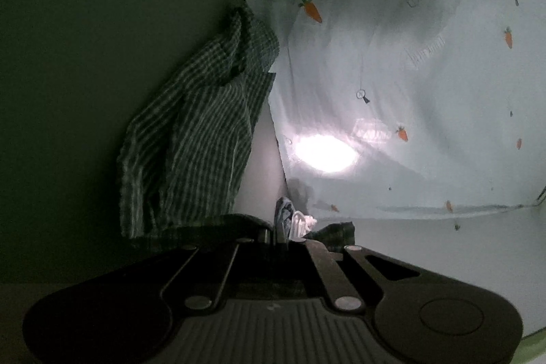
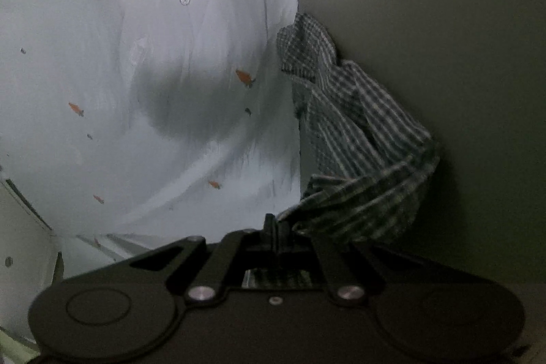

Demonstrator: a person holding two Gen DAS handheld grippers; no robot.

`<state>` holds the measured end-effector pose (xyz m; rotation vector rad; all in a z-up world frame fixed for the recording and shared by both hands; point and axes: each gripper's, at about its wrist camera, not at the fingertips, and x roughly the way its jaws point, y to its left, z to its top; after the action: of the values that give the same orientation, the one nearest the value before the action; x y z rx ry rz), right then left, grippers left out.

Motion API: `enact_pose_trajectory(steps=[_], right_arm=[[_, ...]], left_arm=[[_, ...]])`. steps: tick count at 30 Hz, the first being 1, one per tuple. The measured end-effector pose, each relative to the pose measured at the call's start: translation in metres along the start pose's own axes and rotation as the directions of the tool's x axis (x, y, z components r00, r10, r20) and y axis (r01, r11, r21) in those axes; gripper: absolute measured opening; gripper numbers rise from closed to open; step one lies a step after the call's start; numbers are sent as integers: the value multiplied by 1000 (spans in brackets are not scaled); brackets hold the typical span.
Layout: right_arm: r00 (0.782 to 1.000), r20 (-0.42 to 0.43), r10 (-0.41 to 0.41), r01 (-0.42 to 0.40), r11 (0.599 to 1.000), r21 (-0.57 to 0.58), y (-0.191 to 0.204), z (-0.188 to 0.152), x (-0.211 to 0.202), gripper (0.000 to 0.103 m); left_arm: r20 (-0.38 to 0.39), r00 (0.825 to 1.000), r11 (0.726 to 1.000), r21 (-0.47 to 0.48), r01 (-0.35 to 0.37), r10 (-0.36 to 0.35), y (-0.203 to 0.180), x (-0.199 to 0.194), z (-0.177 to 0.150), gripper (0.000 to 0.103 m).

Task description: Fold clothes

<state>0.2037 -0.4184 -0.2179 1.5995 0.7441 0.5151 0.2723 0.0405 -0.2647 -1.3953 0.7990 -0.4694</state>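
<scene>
The left gripper [image 1: 285,227] is clenched on a bunched edge of the green checked garment [image 1: 191,132], which hangs beside a pale carrot-print cloth [image 1: 409,74]. The right gripper [image 2: 273,227] is likewise clamped on the garment's striped fabric, draping to its right.

Black ribbed tool [image 1: 283,232] bodies with silver screws.

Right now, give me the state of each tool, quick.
Left tool: shut on the checked garment.
Right tool: shut on the checked garment.
</scene>
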Motion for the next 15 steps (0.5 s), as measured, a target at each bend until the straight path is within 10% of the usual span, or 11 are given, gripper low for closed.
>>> enact_pose_trajectory(steps=[15], right_arm=[[993, 52, -103, 94, 983, 156, -21, 69, 73, 5]], left_arm=[[2, 995, 995, -32, -96, 96, 9, 69, 93, 1]])
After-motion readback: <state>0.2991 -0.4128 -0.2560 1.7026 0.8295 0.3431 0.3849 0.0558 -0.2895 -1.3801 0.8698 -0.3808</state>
